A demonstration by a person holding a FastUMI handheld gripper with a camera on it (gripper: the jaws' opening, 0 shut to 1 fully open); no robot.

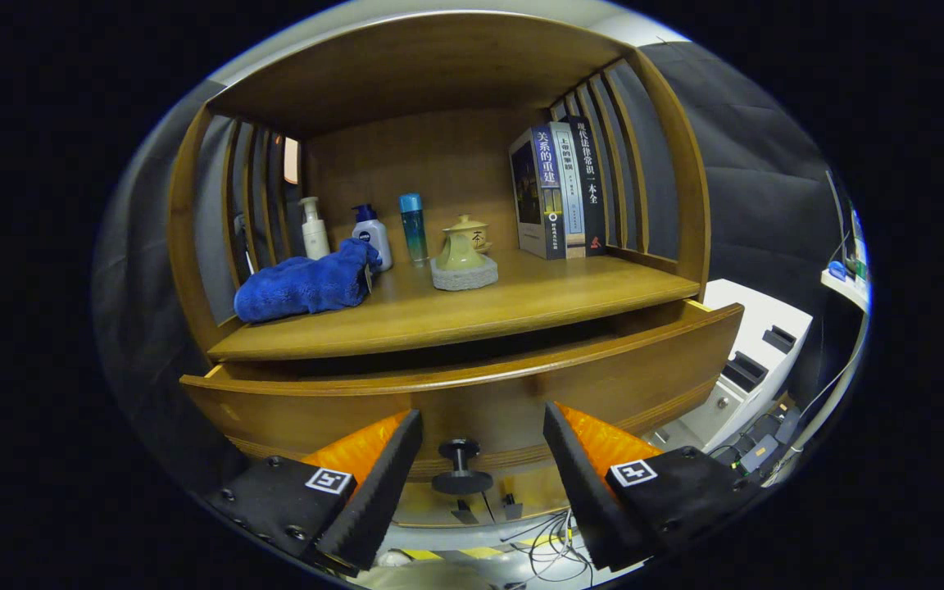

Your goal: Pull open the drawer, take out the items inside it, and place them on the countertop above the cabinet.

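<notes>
Gripper view: the claw (482, 483) stands wide, fingers apart and holding nothing; the dark round knob (461, 469) of the drawer (472, 401) sits between the two fingers, touching neither. The drawer is pulled partly out from the wooden cabinet (193, 246), its curved front panel just ahead of the fingers and a dark gap showing between its top edge and the tabletop (521, 303) above. Drawer interior is hidden by the front panel; contents cannot be told. On the tabletop: a blue towel (308, 284) lies crumpled near the left front corner. Behind it, along the back edge, stand a white pump bottle (314, 229), a white bottle with a dark blue cap (372, 238) touching the towel's far end, and a slim teal bottle (413, 227). Near the middle, a yellowish ceramic teapot (462, 243) rests on a grey round pad (464, 274). At the right back corner three books (558, 190) stand upright, side by side, against the slatted side wall. Right of the cabinet, lower down, a white unit (746, 360) with dark slots; cables (550, 545) lie on the floor below the drawer.
</notes>
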